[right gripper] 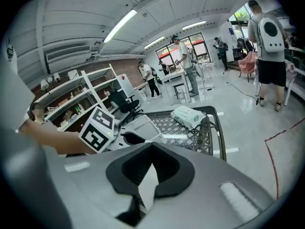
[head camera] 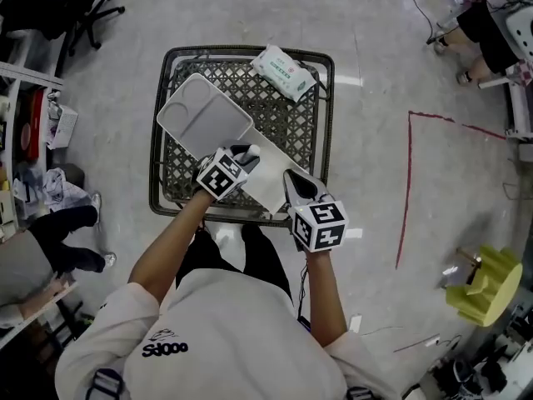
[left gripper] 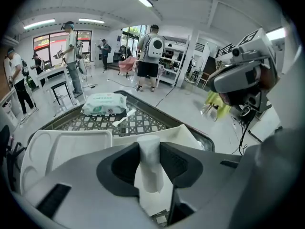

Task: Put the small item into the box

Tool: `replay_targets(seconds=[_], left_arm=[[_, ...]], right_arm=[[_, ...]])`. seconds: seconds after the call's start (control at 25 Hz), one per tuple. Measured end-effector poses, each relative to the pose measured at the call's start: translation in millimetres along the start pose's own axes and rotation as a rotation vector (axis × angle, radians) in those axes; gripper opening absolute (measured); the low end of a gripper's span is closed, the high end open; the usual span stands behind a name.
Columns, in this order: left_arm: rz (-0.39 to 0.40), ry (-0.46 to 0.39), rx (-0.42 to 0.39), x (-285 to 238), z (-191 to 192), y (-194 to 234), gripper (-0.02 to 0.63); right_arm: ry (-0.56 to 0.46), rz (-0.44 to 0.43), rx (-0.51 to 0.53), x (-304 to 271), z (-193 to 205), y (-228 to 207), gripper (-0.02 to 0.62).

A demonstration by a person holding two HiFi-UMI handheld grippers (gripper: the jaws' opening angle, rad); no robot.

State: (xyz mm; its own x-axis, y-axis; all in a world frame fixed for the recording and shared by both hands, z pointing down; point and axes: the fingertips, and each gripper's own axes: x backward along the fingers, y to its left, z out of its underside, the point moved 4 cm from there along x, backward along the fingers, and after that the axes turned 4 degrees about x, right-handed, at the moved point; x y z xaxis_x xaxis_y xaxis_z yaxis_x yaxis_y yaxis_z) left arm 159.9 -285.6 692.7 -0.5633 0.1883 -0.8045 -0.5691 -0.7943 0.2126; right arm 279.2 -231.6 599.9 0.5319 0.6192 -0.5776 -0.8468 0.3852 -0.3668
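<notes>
Wipes (head camera: 283, 71) lie in their pack at the far edge of the mesh surface (head camera: 293, 127), tilted against its rim. Nearer the person, a white tray (head camera: 204, 115) with compartments rests aslant on the mesh. Its near end is just beside a white box (head camera: 268, 186) at the near rim.

The left claw (head camera: 248, 155) is closed on the item (left gripper: 151, 168), a small white roll. Both pads press its sides, the top pokes up past the jaws and the rest hangs below them. It is held off the mesh, where the tray's near end meets the box's far edge. Whether it touches either I cannot tell.

The right claw (head camera: 293, 182) sits at the box's right corner. Its jaws are drawn nearly together, with a thin white sliver of the box pinched between them. The two claws are close to each other, with the box between them.

On the grey floor to the right there is a red line (head camera: 408, 182) and a yellow foam block (head camera: 487, 286).
</notes>
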Motion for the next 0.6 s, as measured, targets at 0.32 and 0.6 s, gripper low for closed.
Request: replay_targets(seconds=[0.32, 0.6], left_arm=[[-0.025, 0.167, -0.094, -39.4, 24.2, 2.7, 0.130], [-0.081, 0.271, -0.209, -54.7, 25.4, -0.7, 0.130]], right_arm=[[0.039, -0.017, -0.039, -10.8, 18.7, -5.9, 0.011], [0.049, 0.007, -0.067, -9.1, 30.8, -14.9, 0.011]])
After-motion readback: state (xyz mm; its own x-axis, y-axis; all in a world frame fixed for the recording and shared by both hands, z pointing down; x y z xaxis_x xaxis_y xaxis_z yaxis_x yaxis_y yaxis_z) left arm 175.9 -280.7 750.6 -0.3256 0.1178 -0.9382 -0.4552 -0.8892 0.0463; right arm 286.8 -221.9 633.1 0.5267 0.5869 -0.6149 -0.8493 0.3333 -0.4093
